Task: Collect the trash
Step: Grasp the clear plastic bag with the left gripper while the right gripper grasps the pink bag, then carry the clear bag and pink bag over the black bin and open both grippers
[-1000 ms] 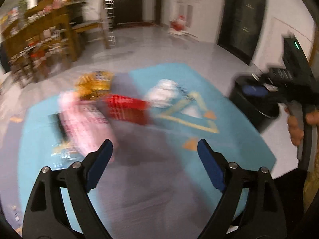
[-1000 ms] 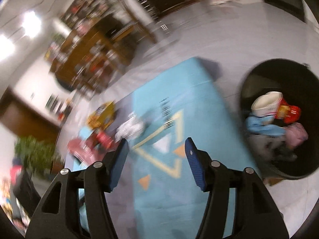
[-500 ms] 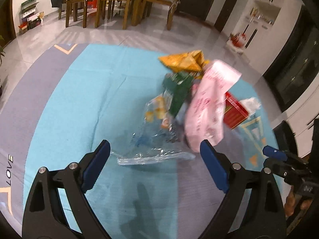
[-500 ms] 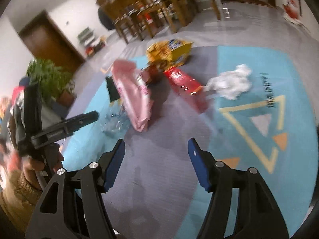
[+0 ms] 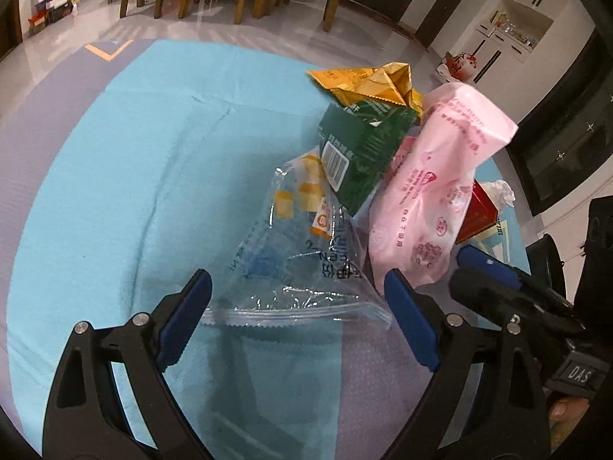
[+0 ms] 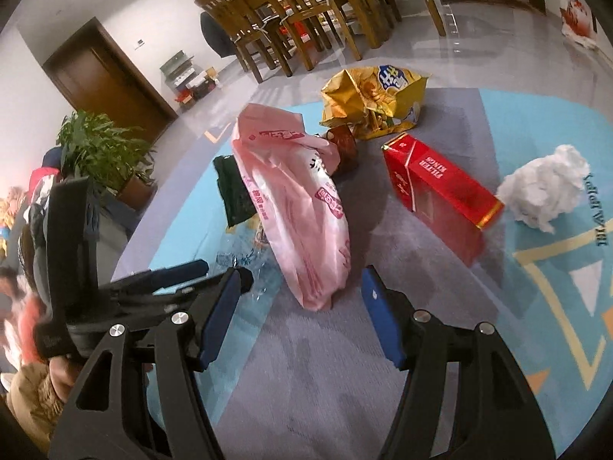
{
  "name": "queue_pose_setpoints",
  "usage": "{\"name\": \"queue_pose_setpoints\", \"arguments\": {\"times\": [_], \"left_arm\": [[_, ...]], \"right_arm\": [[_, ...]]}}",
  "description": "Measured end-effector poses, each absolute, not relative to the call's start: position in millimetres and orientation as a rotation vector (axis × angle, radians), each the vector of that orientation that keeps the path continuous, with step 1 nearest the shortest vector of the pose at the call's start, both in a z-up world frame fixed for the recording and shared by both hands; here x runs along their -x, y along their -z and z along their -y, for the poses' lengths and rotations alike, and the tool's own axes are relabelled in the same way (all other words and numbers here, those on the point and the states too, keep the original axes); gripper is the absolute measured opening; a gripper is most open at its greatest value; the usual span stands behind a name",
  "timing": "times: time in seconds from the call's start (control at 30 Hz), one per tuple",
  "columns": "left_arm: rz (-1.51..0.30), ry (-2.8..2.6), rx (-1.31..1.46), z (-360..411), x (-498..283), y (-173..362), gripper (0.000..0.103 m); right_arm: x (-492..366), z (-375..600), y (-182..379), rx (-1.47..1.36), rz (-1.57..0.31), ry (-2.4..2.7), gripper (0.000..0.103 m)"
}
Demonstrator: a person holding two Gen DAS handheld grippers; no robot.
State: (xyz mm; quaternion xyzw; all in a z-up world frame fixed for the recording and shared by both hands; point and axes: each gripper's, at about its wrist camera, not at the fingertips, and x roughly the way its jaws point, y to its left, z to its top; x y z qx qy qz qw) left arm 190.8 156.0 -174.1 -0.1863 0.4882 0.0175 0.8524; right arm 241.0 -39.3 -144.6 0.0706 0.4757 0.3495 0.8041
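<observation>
Trash lies on a blue and grey rug point(image 5: 115, 176). A clear plastic bag point(image 5: 299, 264) lies just ahead of my open, empty left gripper point(image 5: 295, 318). Beside it are a green packet point(image 5: 360, 153), a pink plastic bag point(image 5: 433, 195), a yellow snack bag point(image 5: 367, 80) and a red box point(image 5: 479, 211). My open, empty right gripper point(image 6: 302, 310) faces the near end of the pink bag point(image 6: 299, 207). The red box point(image 6: 436, 184), the yellow snack bag point(image 6: 375, 99), a white tissue wad point(image 6: 544, 191) and a dark round tin point(image 6: 345, 145) lie beyond. The right gripper also shows in the left wrist view point(image 5: 494, 280).
Wooden dining chairs and a table point(image 6: 306, 7) stand beyond the rug on the tiled floor. A potted plant point(image 6: 99, 153) and a brown door point(image 6: 103, 80) are at the left. The left gripper point(image 6: 161, 276) reaches in beside the right one. Dark cabinets point(image 5: 567, 122) line the right wall.
Both grippers have swung from the black bin to the trash pile and moved closer. The left now sits over the clear bag, the right at the pink bag. Both stay open.
</observation>
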Motion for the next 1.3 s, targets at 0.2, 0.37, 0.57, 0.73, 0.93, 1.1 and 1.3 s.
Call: {"name": "queue_pose_setpoints", "arguments": {"times": [0.2, 0.37, 0.57, 0.73, 0.93, 1.1, 1.3], "left_arm": [[-1.031, -0.042, 0.401, -159, -193, 182, 0.083], [-1.022, -0.036, 0.379, -154, -190, 180, 0.073], [-1.016, -0.024, 0.383, -154, -186, 177, 0.063], [-1.0, 0.005, 0.362, -145, -182, 170, 0.051], [-1.016, 0.088, 0.31, -125, -171, 162, 0.02], [-1.015, 0.122, 0.286, -116, -159, 156, 0.018], [-0.969, 0.16, 0.273, -105, -151, 139, 0.018]], "right_arm": [[-256, 32, 152, -0.226, -1.043, -0.734, 0.065], [-259, 27, 155, -0.247, -1.054, -0.761, 0.058], [-255, 20, 154, -0.21, -1.068, -0.759, 0.029], [-251, 26, 147, -0.207, -1.066, -0.749, 0.022], [-244, 40, 141, -0.211, -1.064, -0.742, 0.02], [-233, 58, 134, -0.203, -1.055, -0.738, 0.02], [-221, 93, 119, -0.235, -1.009, -0.719, 0.02]]}}
